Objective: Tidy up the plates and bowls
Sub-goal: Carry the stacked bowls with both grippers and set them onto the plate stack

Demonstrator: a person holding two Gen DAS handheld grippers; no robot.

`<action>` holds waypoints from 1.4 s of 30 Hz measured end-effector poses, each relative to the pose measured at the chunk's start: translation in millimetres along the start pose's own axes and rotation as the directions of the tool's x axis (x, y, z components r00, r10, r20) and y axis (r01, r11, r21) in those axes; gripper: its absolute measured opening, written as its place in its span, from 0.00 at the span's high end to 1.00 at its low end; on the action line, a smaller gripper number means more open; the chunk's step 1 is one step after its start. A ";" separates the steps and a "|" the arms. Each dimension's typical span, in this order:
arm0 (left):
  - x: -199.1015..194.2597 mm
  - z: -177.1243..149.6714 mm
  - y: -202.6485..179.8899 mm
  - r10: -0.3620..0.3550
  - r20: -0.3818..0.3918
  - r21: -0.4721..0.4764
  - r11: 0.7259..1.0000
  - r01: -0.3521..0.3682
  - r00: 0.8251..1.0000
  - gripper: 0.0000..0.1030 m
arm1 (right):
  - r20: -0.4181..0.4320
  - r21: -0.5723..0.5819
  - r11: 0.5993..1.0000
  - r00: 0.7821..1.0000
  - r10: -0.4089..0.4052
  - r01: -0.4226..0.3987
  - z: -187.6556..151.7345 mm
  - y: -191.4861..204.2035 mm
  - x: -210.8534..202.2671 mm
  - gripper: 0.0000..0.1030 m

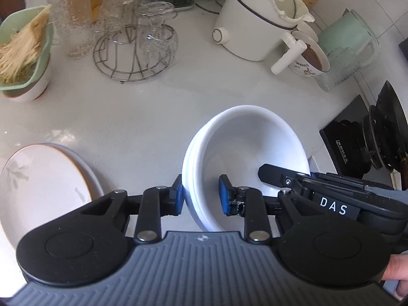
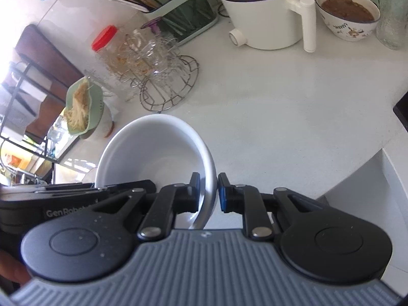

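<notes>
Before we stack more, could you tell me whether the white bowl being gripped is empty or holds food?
Empty: the white bowl shows a bare, clean inside in both wrist views.

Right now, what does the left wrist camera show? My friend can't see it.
The left hand-held gripper pinches the near rim of stacked white bowls on a white counter, with the right hand-held gripper reaching in opposite. Stacked plates sit left; a wire glass rack and white pot stand behind.

Bowls [image 1: 244,137]: glossy white ceramic, smooth. Counter [image 1: 142,107]: smooth, faintly speckled, probably stone. Rack [image 1: 132,58]: bright wire metal. Glasses [image 1: 158,38]: clear, textured. Grippers [image 1: 201,196]: matt black plastic, blue pads [image 1: 224,199].
</notes>
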State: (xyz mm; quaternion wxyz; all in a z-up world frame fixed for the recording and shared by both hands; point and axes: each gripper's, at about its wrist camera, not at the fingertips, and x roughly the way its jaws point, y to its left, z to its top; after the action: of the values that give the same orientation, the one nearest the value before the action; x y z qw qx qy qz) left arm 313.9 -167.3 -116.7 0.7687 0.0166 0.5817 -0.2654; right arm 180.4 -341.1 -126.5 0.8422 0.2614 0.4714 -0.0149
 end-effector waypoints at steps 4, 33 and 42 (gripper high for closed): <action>-10.5 -9.3 8.7 0.007 0.020 -0.031 0.999 -0.006 1.000 0.70 | 0.010 -0.033 0.999 1.000 0.002 -0.001 -3.7 13.8 -1.6 0.82; -72.4 -76.0 156.2 0.070 0.081 -0.301 0.953 -0.043 0.994 0.69 | -0.079 -0.176 0.977 0.991 0.112 -0.124 -43.9 139.6 50.6 0.81; -72.3 -84.4 201.8 0.099 0.072 -0.372 0.926 -0.065 0.993 0.68 | -0.149 -0.272 0.953 0.985 0.092 -0.130 -49.0 186.5 83.4 0.81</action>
State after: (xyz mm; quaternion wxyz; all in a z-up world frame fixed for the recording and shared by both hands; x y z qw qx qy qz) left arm 312.2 62.4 -135.8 0.7938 -0.1156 0.5850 -0.1196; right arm 238.8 -139.4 -134.4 0.8365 0.1656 0.5091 0.1172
